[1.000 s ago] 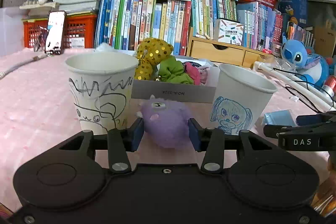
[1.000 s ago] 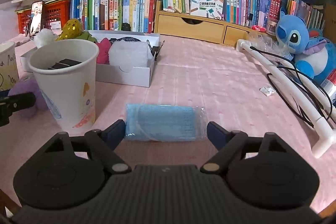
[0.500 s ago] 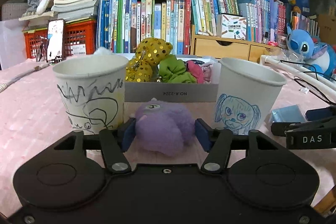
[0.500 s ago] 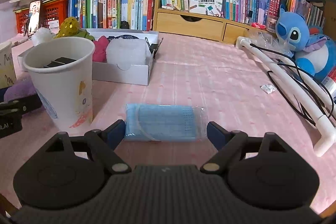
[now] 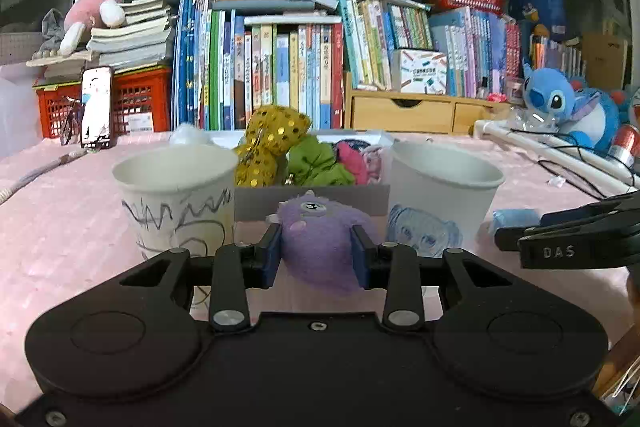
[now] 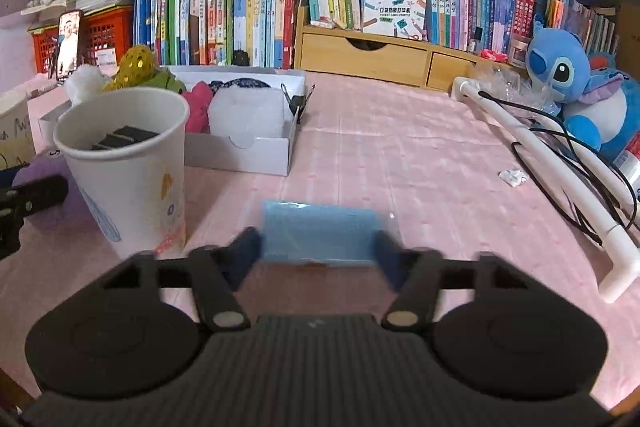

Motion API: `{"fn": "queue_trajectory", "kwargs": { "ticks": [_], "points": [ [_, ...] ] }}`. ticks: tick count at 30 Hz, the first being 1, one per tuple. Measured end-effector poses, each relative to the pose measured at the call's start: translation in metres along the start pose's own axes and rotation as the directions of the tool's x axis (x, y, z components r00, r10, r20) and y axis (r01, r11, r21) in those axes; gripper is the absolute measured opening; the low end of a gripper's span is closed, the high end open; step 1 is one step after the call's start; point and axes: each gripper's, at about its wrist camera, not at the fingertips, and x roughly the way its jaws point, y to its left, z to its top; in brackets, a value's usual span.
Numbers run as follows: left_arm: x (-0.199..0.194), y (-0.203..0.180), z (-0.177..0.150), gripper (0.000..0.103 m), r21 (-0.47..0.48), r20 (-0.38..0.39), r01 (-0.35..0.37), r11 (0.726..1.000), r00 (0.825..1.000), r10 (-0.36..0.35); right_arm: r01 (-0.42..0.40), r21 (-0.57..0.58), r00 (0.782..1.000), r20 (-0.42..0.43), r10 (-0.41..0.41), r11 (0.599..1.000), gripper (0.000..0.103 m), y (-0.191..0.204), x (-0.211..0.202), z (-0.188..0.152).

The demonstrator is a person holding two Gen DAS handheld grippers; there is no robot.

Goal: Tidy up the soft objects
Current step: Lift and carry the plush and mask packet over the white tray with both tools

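My left gripper (image 5: 316, 255) is shut on a purple plush toy (image 5: 320, 247), its blue pads pressing both sides, between two paper cups. The toy also shows at the left edge of the right wrist view (image 6: 48, 179). My right gripper (image 6: 320, 251) has closed in on a packaged blue face mask (image 6: 320, 235); both pads touch its ends and it is blurred. The mask also shows in the left wrist view (image 5: 514, 221). A white box (image 6: 256, 155) holds soft items: gold sequin bow (image 5: 272, 143), green scrunchie (image 5: 320, 163), pink cloth, white fluff.
A scribbled paper cup (image 5: 176, 203) stands left of the toy, a dog-drawing cup (image 5: 436, 203) right of it. A white pipe with black cables (image 6: 560, 171) and a blue Stitch plush (image 6: 580, 91) lie right. Books and a wooden drawer unit (image 6: 380, 55) line the back.
My left gripper has closed onto the purple toy and raised it slightly. My right gripper has narrowed from wide open until its pads meet the mask's ends.
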Motion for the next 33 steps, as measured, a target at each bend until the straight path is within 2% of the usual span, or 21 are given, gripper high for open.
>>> {"fn": "queue_trajectory", "kwargs": {
  "ticks": [4,6,7,8,11,15,19,25,33],
  "points": [
    [-0.007,0.000,0.005,0.034,0.009,0.024,0.001,1.000,1.000,-0.002,-0.003,-0.011,1.000,0.009,0.003,1.000,0.070,0.000,-0.001,0.001],
    [-0.008,0.001,0.007,0.034,0.008,0.029,-0.003,1.000,1.000,0.002,-0.006,-0.023,1.000,0.016,0.007,1.000,0.080,-0.001,0.000,0.001],
    [-0.008,0.002,0.007,0.034,0.006,0.029,-0.004,1.000,1.000,0.004,0.002,-0.026,1.000,0.020,-0.001,1.000,0.090,-0.001,0.001,0.002],
    [-0.008,0.002,0.008,0.034,0.004,0.028,-0.005,1.000,1.000,0.005,0.011,-0.030,1.000,0.025,-0.010,0.999,0.096,-0.002,0.002,0.003],
    [-0.008,0.003,0.009,0.034,0.000,0.027,-0.007,1.000,1.000,0.006,0.019,-0.018,1.000,-0.002,-0.019,1.000,0.103,-0.010,0.013,0.007],
    [-0.007,0.004,0.010,0.034,0.001,0.031,-0.007,1.000,1.000,0.007,-0.022,0.033,0.998,-0.060,0.024,0.999,0.103,-0.021,0.027,0.010],
    [-0.007,0.004,0.014,0.034,0.001,0.040,-0.005,1.000,0.999,0.005,-0.041,0.011,0.996,-0.075,0.042,0.999,0.095,-0.018,0.029,0.008],
    [-0.010,0.004,0.021,0.034,0.001,0.063,0.005,1.000,0.998,-0.005,-0.048,0.004,0.997,-0.064,0.048,0.999,0.080,-0.014,0.023,0.008],
    [-0.015,0.005,0.036,0.034,-0.003,0.096,0.018,1.000,0.995,-0.018,-0.028,0.019,0.999,-0.020,0.029,0.999,0.079,-0.021,0.010,0.018]
  ]
}}
